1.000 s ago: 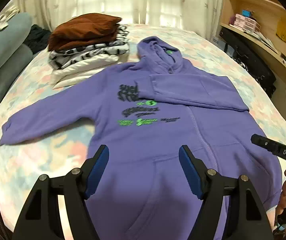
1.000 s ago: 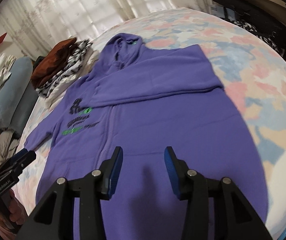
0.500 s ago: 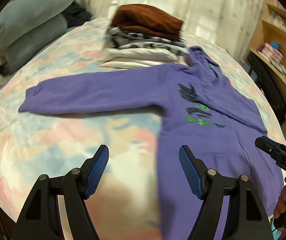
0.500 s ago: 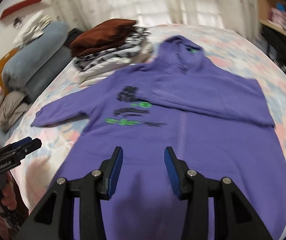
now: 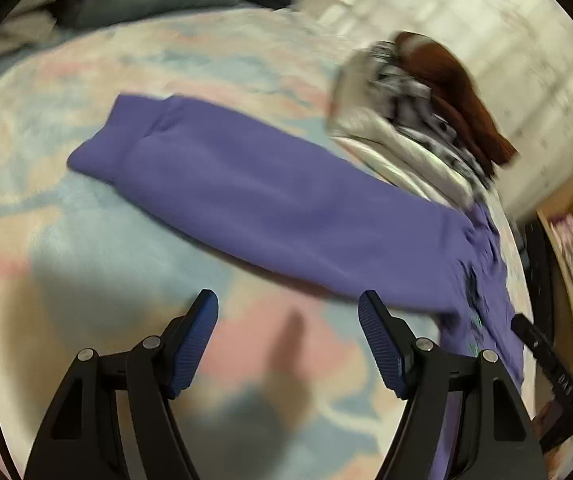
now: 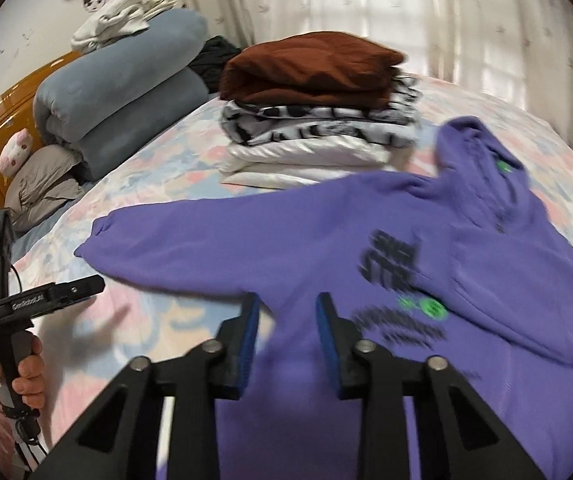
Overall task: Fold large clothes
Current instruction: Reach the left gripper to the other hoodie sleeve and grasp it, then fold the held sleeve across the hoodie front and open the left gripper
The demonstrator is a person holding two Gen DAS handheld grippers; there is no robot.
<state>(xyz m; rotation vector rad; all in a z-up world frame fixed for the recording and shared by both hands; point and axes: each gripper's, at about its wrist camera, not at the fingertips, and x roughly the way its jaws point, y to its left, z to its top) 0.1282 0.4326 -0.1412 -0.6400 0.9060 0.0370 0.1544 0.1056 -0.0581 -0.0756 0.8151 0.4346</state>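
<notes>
A purple hoodie point(image 6: 426, 248) with black and green print lies flat on the bed, one sleeve folded across its chest. Its other sleeve point(image 5: 270, 208) stretches out to the side, cuff at the far end point(image 5: 122, 136). My left gripper point(image 5: 288, 308) is open and empty, hovering above the bedspread just short of that sleeve. My right gripper point(image 6: 286, 308) is open and empty above the hoodie's body near the armpit. The left gripper's body and the hand holding it show at the left edge of the right wrist view point(image 6: 42, 300).
A stack of folded clothes point(image 6: 318, 108) with a brown garment on top sits on the floral bedspread point(image 6: 158, 168) behind the hoodie. Rolled grey bedding point(image 6: 126, 88) and pillows lie at the headboard. Shelves point(image 5: 570, 232) stand at the right.
My left gripper has swung left, from over the hoodie's body to the outstretched sleeve. My right gripper has turned left and moved toward the chest and sleeve. Both stay open.
</notes>
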